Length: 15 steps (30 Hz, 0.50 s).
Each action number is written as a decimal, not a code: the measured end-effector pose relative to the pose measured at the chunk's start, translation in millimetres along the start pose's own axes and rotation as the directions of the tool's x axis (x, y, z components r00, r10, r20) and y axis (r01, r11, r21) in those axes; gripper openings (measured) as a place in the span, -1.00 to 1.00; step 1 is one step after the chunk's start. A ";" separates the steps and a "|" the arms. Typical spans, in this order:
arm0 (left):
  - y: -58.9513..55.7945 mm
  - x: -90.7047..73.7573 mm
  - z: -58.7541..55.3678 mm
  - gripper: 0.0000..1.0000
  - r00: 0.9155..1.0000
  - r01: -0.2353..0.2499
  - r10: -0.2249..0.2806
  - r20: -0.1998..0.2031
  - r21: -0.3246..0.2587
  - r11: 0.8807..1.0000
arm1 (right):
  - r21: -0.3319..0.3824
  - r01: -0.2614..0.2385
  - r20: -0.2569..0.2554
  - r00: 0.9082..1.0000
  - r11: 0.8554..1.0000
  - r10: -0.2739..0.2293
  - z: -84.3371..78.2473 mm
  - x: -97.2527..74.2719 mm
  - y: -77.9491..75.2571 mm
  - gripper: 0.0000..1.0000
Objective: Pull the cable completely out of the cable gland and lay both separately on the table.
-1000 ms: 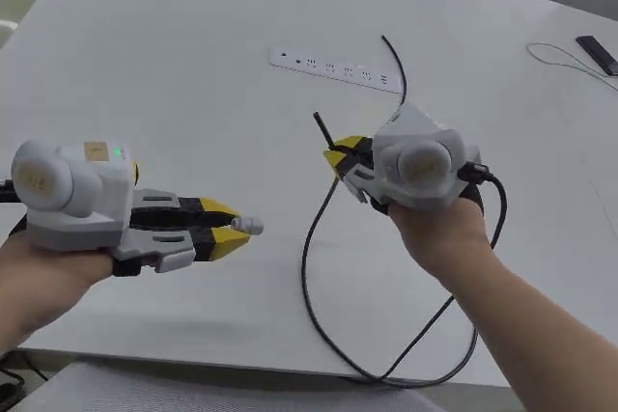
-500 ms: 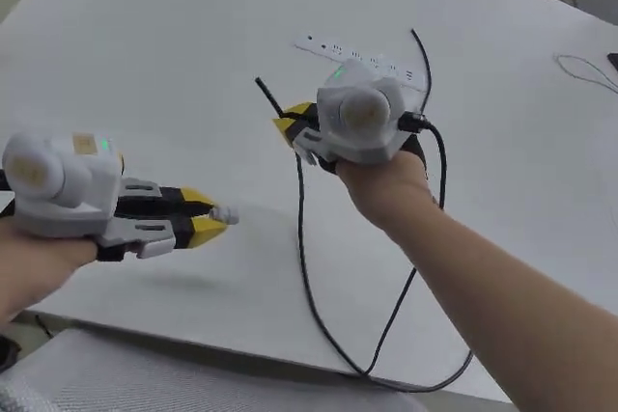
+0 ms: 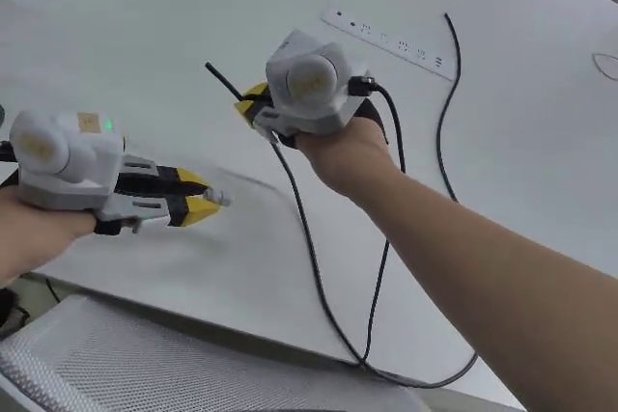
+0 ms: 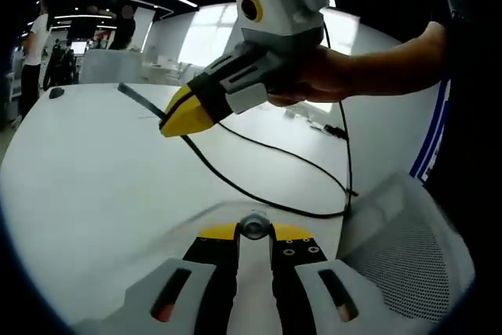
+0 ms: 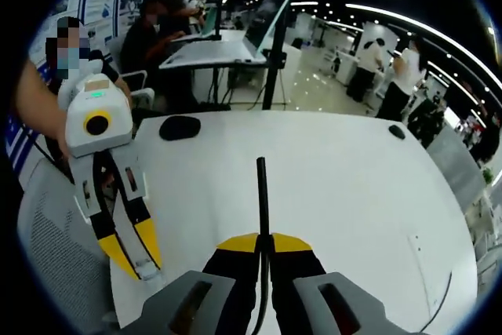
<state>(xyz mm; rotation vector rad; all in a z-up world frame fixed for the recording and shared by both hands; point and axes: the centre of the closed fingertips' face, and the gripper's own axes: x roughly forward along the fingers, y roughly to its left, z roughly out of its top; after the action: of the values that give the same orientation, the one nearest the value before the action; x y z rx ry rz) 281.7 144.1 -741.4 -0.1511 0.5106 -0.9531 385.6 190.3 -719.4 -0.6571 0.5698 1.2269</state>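
**While gland [image 4: 253, 226] and cable [image 5: 262, 194] are hanging apart**

Since the gland is seeming small, hard, round and light, the left gripper [image 3: 210, 202] is pinching it in nearly closed jaws, well this side of the strip [image 3: 386, 41]; the right gripper [image 3: 247, 105] is clamping the cable just behind its stiff stub end, closer to the strip; thin, black and limp, its tail is trailing off the smooth white table [image 3: 116, 26].

Honestly, we can't read a single word anywhere. There's a small tan sticker [image 3: 89, 123] on the white housing at the back of the left gripper [image 3: 208, 205], but it's too blurry. The long white power strip [image 3: 391, 41] beyond the right gripper [image 5: 263, 242] and the blue-and-white wall posters [image 5: 118, 5] up left of it carry only tiny illegible marks.
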 end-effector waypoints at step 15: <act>29.8 -2.1 -37.9 -0.70 0.997 -0.069 0.068 -0.044 -0.027 0.997 | -0.097 -0.105 -0.127 0.988 0.990 0.092 -20.6 68.0 28.3 -1.00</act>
<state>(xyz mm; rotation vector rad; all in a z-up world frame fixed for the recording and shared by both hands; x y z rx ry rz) 284.5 166.7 -783.9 -0.1382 0.5663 -0.8835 373.9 225.9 -786.0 -0.8037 0.6504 1.3220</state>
